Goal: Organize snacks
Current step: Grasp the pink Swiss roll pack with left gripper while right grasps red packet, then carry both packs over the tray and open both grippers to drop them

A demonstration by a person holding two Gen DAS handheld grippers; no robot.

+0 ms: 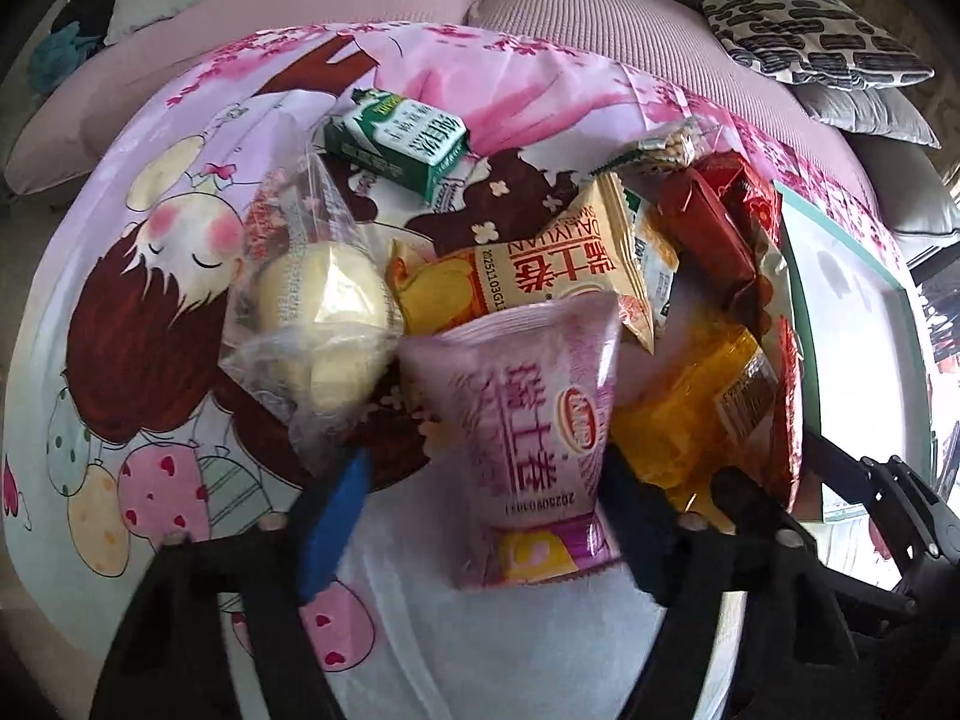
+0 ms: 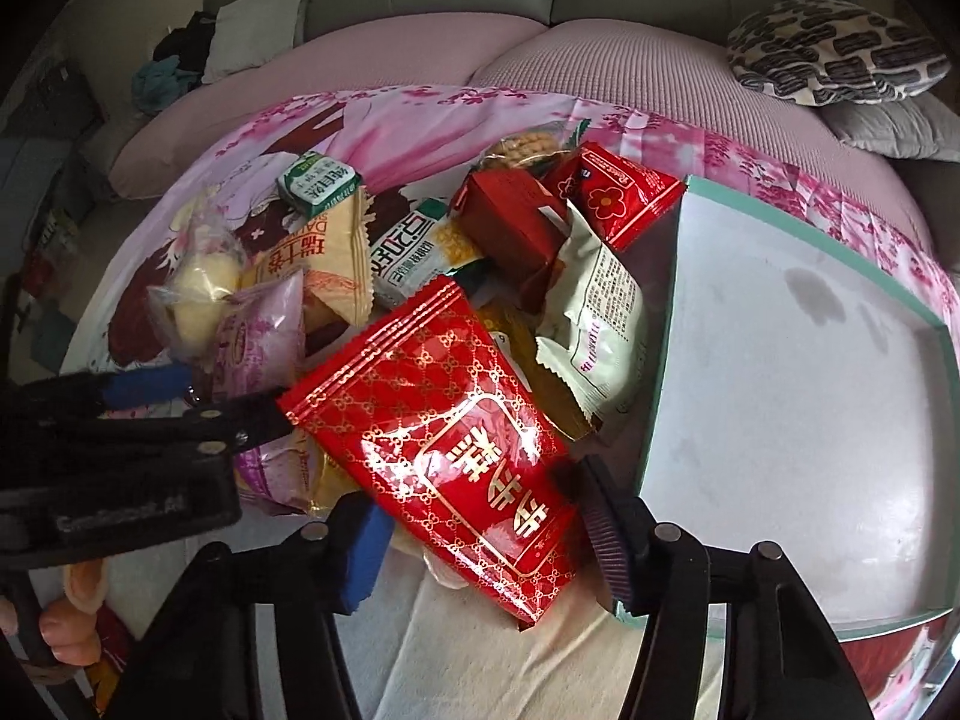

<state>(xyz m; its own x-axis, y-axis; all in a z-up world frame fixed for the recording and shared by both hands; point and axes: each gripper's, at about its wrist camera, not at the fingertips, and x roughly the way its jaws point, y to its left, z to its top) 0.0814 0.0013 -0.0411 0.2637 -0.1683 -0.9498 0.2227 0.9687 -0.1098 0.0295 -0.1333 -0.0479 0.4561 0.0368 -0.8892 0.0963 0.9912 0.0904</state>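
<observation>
Your left gripper [image 1: 480, 516] has its fingers on either side of the pink snack packet [image 1: 528, 414], the right one against its edge, the blue left one [image 1: 333, 525] apart from it; you cannot tell if they pinch it. Your right gripper [image 2: 486, 546] flanks the red patterned pouch [image 2: 444, 426], both fingers at its sides; a firm grip is not clear. Both packets lie at the near edge of the snack pile on the cartoon-print cloth [image 1: 150, 312]. Just right of the pile sits the white tray [image 2: 810, 396] with its green rim. Beyond, the green milk carton [image 1: 399, 141] lies near the pink cushions [image 1: 372, 0].
</observation>
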